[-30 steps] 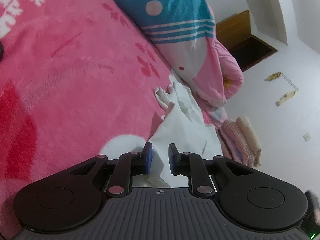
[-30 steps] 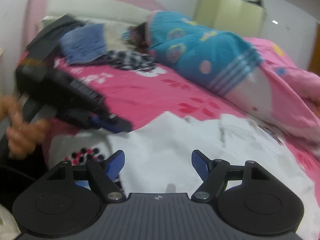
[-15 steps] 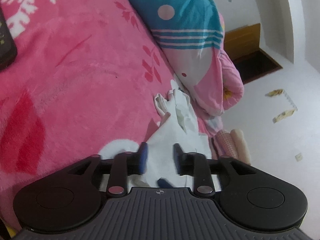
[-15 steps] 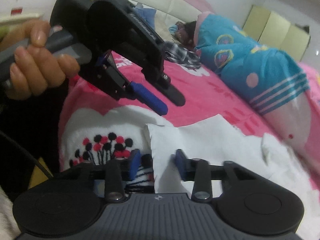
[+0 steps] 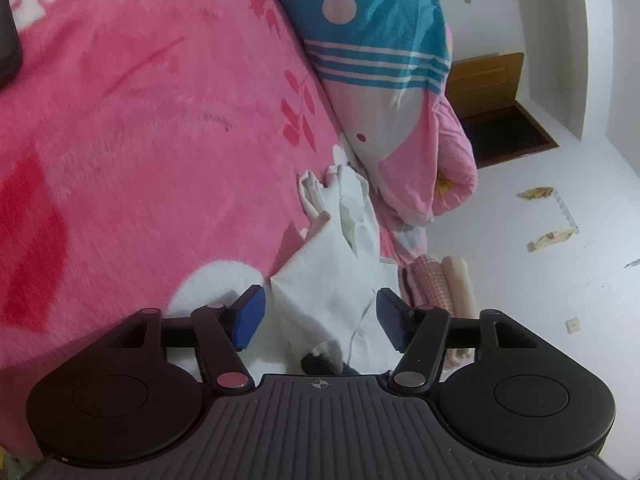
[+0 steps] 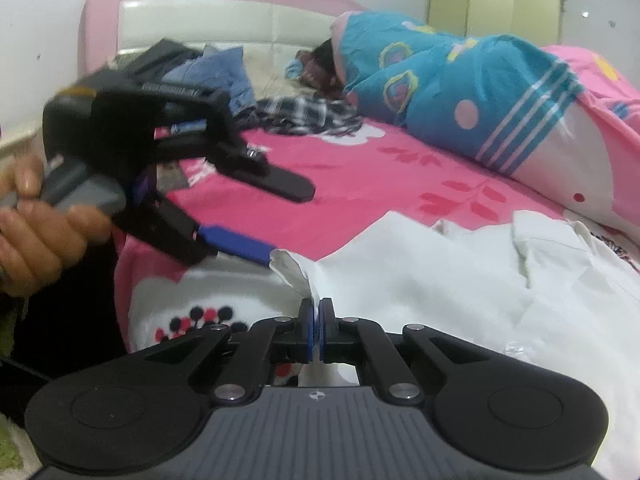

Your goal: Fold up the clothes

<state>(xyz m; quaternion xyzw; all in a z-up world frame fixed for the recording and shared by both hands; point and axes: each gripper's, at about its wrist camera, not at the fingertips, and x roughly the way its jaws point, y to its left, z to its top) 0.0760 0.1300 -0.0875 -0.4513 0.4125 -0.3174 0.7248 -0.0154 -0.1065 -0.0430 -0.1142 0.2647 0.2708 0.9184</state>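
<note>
A white shirt (image 6: 440,276) lies spread over the near end of a pink blanket (image 6: 360,176). My right gripper (image 6: 316,330) is shut on the shirt's near corner, which bunches up just above the blue pads. In the left wrist view the same shirt (image 5: 340,280) runs away from me along the bed's edge. My left gripper (image 5: 320,316) stands open above it, nothing pinched between its fingers. From the right wrist view the left gripper (image 6: 256,216) hangs open beside the pinched corner, with a hand (image 6: 36,228) on its handle.
A rolled blue and pink duvet (image 6: 480,92) lies along the far side of the bed. Several dark and checked clothes (image 6: 308,114) are piled near the headboard (image 6: 200,20). Folded towels (image 5: 440,280) sit at the bed's edge above a white floor (image 5: 560,320).
My left gripper has opened and let go of the shirt. My right gripper has closed on the shirt's near corner.
</note>
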